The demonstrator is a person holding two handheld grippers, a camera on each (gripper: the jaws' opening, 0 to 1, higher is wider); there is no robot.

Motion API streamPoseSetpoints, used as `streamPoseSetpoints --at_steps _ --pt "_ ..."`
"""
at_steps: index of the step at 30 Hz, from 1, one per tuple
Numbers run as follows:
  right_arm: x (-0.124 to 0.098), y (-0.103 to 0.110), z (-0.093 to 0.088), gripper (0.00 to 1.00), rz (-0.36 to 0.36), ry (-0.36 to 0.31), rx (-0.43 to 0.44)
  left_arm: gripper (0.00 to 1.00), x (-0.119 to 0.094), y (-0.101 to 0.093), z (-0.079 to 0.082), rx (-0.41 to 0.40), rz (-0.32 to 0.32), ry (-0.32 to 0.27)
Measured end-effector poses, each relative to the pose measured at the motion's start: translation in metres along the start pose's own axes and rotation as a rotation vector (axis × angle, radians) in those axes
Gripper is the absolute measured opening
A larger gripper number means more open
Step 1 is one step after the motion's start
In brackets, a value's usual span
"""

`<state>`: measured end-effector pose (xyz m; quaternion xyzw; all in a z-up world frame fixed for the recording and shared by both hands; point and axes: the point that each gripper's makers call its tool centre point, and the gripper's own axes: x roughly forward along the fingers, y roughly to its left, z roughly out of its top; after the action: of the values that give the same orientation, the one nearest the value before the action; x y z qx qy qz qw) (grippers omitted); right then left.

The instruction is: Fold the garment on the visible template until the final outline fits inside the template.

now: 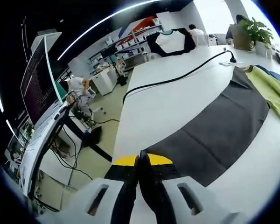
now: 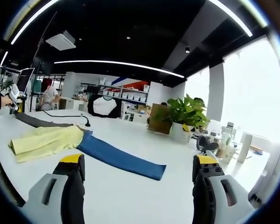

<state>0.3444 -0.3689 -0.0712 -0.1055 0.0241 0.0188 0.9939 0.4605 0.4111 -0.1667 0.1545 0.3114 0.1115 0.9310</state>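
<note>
A long white surface [image 1: 177, 98] carries a dark grey cloth [image 1: 224, 126] spread flat, with a yellow garment [image 1: 273, 91] lying just beside it and a blue strip [image 2: 123, 161] touching the yellow one's far side. A black cable [image 1: 177, 77] runs across the bare part. A potted plant [image 2: 186, 116] stands farther along.

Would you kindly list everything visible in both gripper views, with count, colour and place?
Table: one, white, under everything.
Dark cloth: one, grey, spread on table.
Garment: one, yellow, lying crumpled.
Blue cloth: one, beside the garment.
Cable: one, black, across table.
Plant: one, green, potted, far edge.
Monitor: one, dark, off the table.
Left gripper: jaws shut at the dark cloth's edge.
Right gripper: jaws open above table.
</note>
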Motion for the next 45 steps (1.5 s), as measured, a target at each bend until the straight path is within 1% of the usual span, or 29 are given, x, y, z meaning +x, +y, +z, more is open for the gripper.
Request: streamPoseSetpoints --at_steps 1,3,10,13,16,17,18,19,20,22,24,26,27,29,31,32,33,34,36,37,39,40,43,45 --pt "0.000 0.000 0.000 0.99 -0.001 0.000 0.000 0.08 0.001 0.001 -0.001 0.000 0.002 0.002" --pt "-0.001 -0.002 -0.001 0.99 -0.005 0.001 0.003 0.07 0.000 0.007 -0.004 0.017 0.027 0.014" --pt "-0.001 -0.002 -0.002 0.99 -0.005 0.005 0.004 0.06 -0.003 0.012 -0.015 0.010 0.030 0.028" --pt "-0.001 0.000 -0.003 0.99 0.000 0.007 0.002 0.05 -0.006 0.013 -0.014 -0.003 0.031 0.013" --pt "0.000 0.001 -0.002 0.99 0.002 0.007 0.001 0.05 -0.012 0.004 -0.003 -0.064 -0.008 -0.058" --pt "0.000 0.001 -0.002 0.99 0.002 0.006 0.001 0.05 -0.016 0.000 0.003 -0.110 -0.027 -0.099" --pt "0.000 0.002 -0.002 0.99 0.003 0.007 0.000 0.05 -0.019 -0.003 0.006 -0.141 -0.041 -0.114" --pt "0.000 0.002 -0.002 0.99 0.005 0.008 0.000 0.05 -0.024 -0.006 0.010 -0.186 -0.060 -0.143" --pt "0.001 0.003 -0.002 0.99 0.006 0.009 0.000 0.05 -0.026 -0.007 0.013 -0.207 -0.067 -0.157" --pt "0.001 0.003 -0.002 0.99 0.008 0.008 0.000 0.05 -0.034 -0.010 0.018 -0.206 -0.078 -0.182" --pt "0.001 0.003 -0.002 0.99 0.009 0.008 -0.001 0.05 -0.043 -0.014 0.025 -0.210 -0.093 -0.219" --pt "0.001 0.003 -0.002 0.99 0.008 0.008 0.000 0.06 -0.051 -0.017 0.032 -0.232 -0.108 -0.255" --pt "0.001 0.004 -0.003 0.99 0.009 0.008 0.002 0.06 -0.057 -0.019 0.038 -0.249 -0.113 -0.285" --pt "0.001 0.004 -0.003 0.99 0.011 0.008 0.001 0.06 -0.066 -0.023 0.044 -0.248 -0.129 -0.320" --pt "0.001 0.004 -0.003 0.99 0.011 0.009 0.001 0.06 -0.075 -0.025 0.050 -0.242 -0.127 -0.344" --pt "0.001 0.004 -0.003 0.99 0.012 0.008 0.003 0.06 -0.078 -0.026 0.051 -0.229 -0.121 -0.346" --pt "0.001 0.004 -0.003 0.99 0.013 0.008 0.003 0.08 -0.083 -0.021 0.054 -0.179 -0.075 -0.360" --pt "0.001 0.004 -0.003 0.99 0.013 0.008 0.003 0.10 -0.091 -0.025 0.059 -0.175 -0.073 -0.391" --pt "0.001 0.003 -0.003 0.99 0.011 0.009 0.003 0.10 -0.102 -0.033 0.064 -0.196 -0.103 -0.422" --pt "0.001 0.003 -0.002 0.99 0.011 0.009 0.004 0.11 -0.106 -0.034 0.065 -0.194 -0.099 -0.426" --pt "0.001 0.005 -0.003 0.99 0.021 0.018 -0.009 0.15 -0.116 -0.038 0.071 -0.169 -0.091 -0.457" --pt "0.001 0.006 -0.003 0.99 0.022 0.019 -0.013 0.17 -0.120 -0.040 0.072 -0.170 -0.093 -0.467" --pt "0.001 0.007 -0.003 0.99 0.027 0.018 -0.004 0.19 -0.137 -0.048 0.080 -0.202 -0.134 -0.511" --pt "0.001 0.007 -0.003 0.99 0.027 0.017 -0.006 0.21 -0.145 -0.051 0.082 -0.208 -0.143 -0.522"
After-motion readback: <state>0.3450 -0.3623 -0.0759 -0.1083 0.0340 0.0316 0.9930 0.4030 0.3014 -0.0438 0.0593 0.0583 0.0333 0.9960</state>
